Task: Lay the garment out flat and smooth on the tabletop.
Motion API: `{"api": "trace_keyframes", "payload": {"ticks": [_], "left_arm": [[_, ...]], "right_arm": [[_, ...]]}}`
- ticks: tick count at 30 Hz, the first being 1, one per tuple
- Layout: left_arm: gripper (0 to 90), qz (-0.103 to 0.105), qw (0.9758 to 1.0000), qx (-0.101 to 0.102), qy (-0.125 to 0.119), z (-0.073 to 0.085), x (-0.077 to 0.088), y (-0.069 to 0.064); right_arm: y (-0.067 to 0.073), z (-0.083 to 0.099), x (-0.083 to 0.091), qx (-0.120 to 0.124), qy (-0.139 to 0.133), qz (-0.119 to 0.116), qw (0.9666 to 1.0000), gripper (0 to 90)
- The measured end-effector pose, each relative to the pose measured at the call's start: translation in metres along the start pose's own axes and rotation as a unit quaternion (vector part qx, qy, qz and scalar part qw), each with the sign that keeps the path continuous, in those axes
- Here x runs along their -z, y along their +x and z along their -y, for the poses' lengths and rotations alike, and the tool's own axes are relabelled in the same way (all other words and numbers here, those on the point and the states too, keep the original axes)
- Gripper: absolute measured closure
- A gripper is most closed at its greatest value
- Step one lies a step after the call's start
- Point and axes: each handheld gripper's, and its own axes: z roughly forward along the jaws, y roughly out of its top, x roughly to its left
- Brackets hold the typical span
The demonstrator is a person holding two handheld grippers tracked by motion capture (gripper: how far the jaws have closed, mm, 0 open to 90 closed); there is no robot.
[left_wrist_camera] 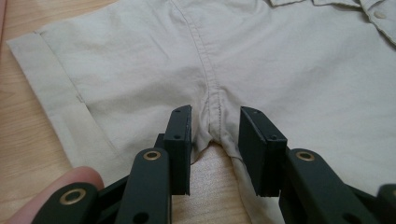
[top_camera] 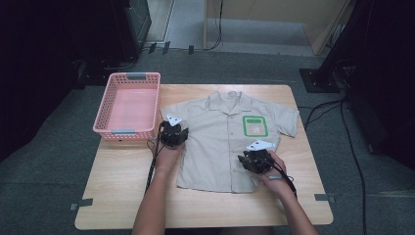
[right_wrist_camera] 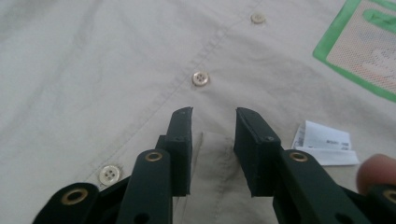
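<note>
**At the shirt's underarm and side edge: two grips not yet closed**

On the desk (top_camera: 122, 196) a beige short-sleeved shirt (top_camera: 225, 142) lies flat, front up and collar away from the person. A pink basket (top_camera: 128, 104) sits just beside its sleeve.

- Left claw (left_wrist_camera: 215, 135): part open, straddling the puckered underarm seam (left_wrist_camera: 215, 112). Cloth lies between the jaws, but I see gaps at both pads. Nothing gripped.
- Right claw (right_wrist_camera: 212, 140): part open over a turned-in flap (right_wrist_camera: 215, 154) of the shirt's side. A white label (right_wrist_camera: 322, 142) lies just beside it. Flap sits between the jaws, pads not pressing.

Risks, as I judge them:
- Closing at the seam may catch only the top layer. The back layer would then stay on the desk and the fold would come out crooked.
- A shallow bite on the thin flap could slip once pulled, letting it fall back open.
- If one hand lifts or drags ahead of the other, the shirt would skew and wrinkle across the buttons (right_wrist_camera: 201, 78).
- A sleeve swung wide on the left could snag the basket rim.
- Jaw tips pressed low may scrape the desk rather than get under the cloth.
</note>
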Motion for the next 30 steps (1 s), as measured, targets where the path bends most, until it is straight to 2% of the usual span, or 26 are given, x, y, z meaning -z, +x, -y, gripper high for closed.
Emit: {"api": "trace_keyframes", "payload": {"ticks": [2, 5, 7, 9, 12, 19, 23, 27, 30], "left_arm": [[65.5, -0.001, 1.0, -0.001, 0.0, 0.0, 0.0, 0.0], [65.5, -0.002, 1.0, -0.002, 0.0, 0.0, 0.0, 0.0], [65.5, -0.003, 1.0, 0.002, 0.0, 0.0, 0.0, 0.0], [65.4, -0.005, 1.0, 0.001, 0.0, 0.0, 0.0, 0.0], [65.4, -0.005, 1.0, 0.002, 0.0, 0.0, 0.0, 0.0], [65.5, -0.006, 1.0, 0.001, 0.0, 0.0, 0.0, 0.0], [65.5, -0.006, 1.0, 0.001, 0.0, 0.0, 0.0, 0.0], [65.5, -0.007, 1.0, 0.0, 0.0, 0.0, 0.0, 0.0], [65.5, -0.008, 1.0, 0.0, 0.0, 0.0, 0.0, -0.001]], "right_arm": [[0.001, 0.002, -0.003, 0.004, 0.005, 0.009, 0.9999, 73.5], [0.004, 0.004, -0.005, -0.005, -0.004, 0.024, 0.9997, 81.0], [0.007, 0.005, -0.005, 0.001, -0.005, 0.041, 0.9992, 84.9], [0.008, 0.005, -0.003, 0.002, -0.01, 0.045, 0.9989, 89.0], [0.007, 0.005, 0.002, -0.004, -0.017, 0.058, 0.9981, 89.5], [-0.008, 0.015, 0.027, -0.039, -0.037, 0.082, 0.9952, 89.6], [-0.02, 0.029, 0.048, -0.058, -0.043, 0.098, 0.9926, 89.6], [-0.026, 0.044, 0.065, -0.072, -0.045, 0.118, 0.9894, 89.6], [-0.028, 0.057, 0.077, -0.085, -0.044, 0.126, 0.9875, 89.5]]}}
